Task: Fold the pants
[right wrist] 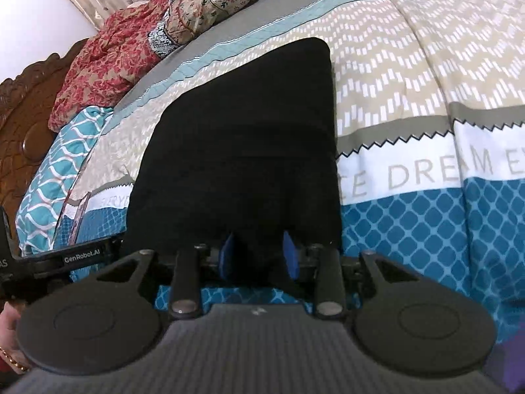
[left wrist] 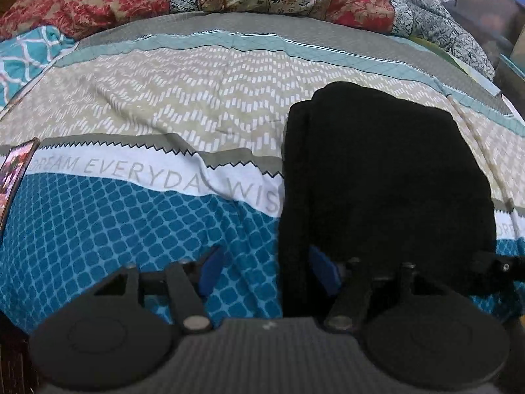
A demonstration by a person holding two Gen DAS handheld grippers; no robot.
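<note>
Partly, fingers (right wrist: 229, 256) hide pants (right wrist: 242, 138).

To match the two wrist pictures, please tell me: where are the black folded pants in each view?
Left wrist view: the black pants fill the right half, reaching down to the left gripper.
Right wrist view: the pants sit at the centre, just above the right gripper.
Shared landmark: the white band printed DREAM on the bed cover.
</note>
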